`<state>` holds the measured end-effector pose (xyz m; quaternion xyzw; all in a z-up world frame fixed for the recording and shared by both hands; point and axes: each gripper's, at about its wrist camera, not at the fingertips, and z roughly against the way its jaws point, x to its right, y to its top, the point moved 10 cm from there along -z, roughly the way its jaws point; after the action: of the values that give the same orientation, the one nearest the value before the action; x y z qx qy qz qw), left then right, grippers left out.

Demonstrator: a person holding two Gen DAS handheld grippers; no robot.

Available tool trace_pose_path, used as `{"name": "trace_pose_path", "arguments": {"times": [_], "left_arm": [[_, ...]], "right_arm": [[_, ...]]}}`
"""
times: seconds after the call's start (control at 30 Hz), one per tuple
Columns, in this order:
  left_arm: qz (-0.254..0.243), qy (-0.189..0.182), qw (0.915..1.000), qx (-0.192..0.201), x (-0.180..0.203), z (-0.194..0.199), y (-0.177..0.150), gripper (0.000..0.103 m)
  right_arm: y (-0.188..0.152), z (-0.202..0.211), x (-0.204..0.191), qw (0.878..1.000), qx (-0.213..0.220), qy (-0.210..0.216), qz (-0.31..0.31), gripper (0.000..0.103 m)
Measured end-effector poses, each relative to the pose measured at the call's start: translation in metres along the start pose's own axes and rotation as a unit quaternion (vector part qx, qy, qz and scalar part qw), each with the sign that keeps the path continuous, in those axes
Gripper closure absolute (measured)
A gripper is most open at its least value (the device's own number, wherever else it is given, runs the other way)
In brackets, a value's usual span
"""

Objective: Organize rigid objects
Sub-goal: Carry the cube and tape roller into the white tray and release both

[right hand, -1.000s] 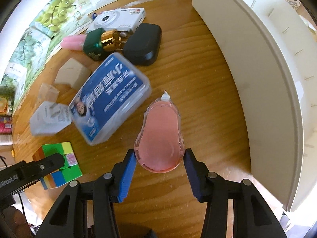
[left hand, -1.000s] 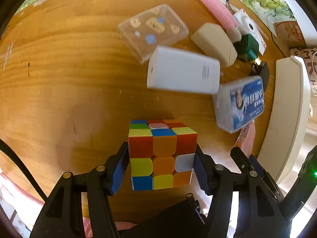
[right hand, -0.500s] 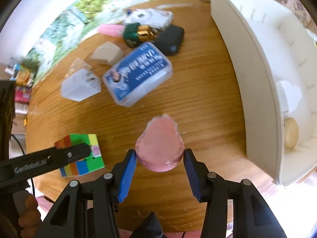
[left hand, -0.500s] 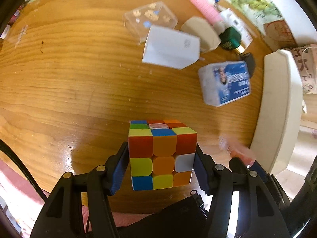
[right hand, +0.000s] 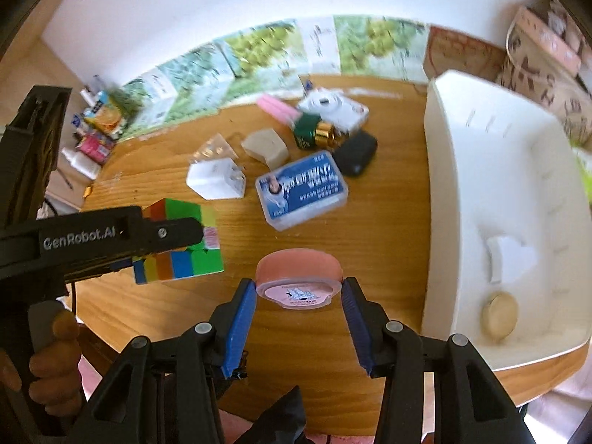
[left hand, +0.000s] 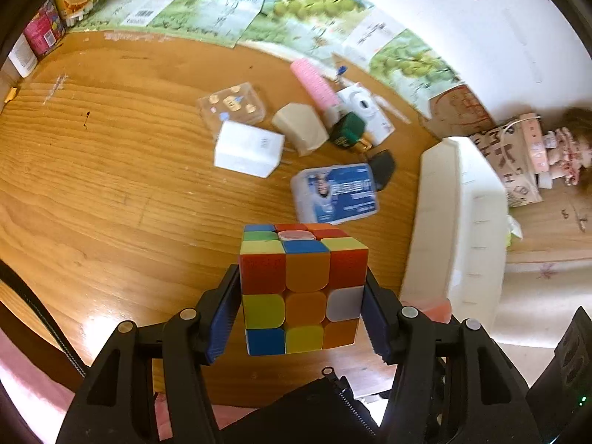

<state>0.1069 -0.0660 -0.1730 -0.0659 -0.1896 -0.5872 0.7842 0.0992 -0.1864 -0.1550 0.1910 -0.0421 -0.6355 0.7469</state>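
White bin (right hand: 440, 170): round beige disc (right hand: 498, 317) inside. L claw (left hand: 300, 305) pinching cube (left hand: 301, 288), R claw (right hand: 299, 298) pinching pink case (right hand: 298, 275).

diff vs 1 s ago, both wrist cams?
Both grippers rose off the table with their loads. The left gripper stays shut on the cube. The right gripper lifted the pink case off the wood and rolled it, so its labelled edge now faces the camera. The white bin has come into fuller view. The items on the table stayed put.
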Motion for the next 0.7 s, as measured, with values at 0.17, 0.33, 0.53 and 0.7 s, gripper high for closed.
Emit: {"name": "trace_pose_path", "arguments": {"times": [0.17, 0.33, 0.53, 0.7], "left_arm": [[-0.008, -0.017, 0.9995, 0.023, 0.025, 0.008, -0.008, 0.039], [-0.026, -0.043, 0.9976, 0.047, 0.051, 0.015, -0.020, 0.039], [-0.049, -0.065, 0.9947, 0.062, 0.085, 0.014, -0.034, 0.039], [-0.071, -0.075, 0.9926, 0.064, 0.115, 0.008, -0.046, 0.039]], "right_arm": [[-0.002, 0.023, 0.006, 0.999, 0.029, 0.005, 0.029, 0.055], [-0.009, 0.041, 0.020, 0.998, 0.046, 0.004, 0.042, 0.055], [-0.022, 0.052, 0.047, 0.998, 0.047, 0.010, 0.034, 0.055], [-0.031, 0.059, 0.072, 0.999, 0.046, 0.007, 0.026, 0.055]]}}
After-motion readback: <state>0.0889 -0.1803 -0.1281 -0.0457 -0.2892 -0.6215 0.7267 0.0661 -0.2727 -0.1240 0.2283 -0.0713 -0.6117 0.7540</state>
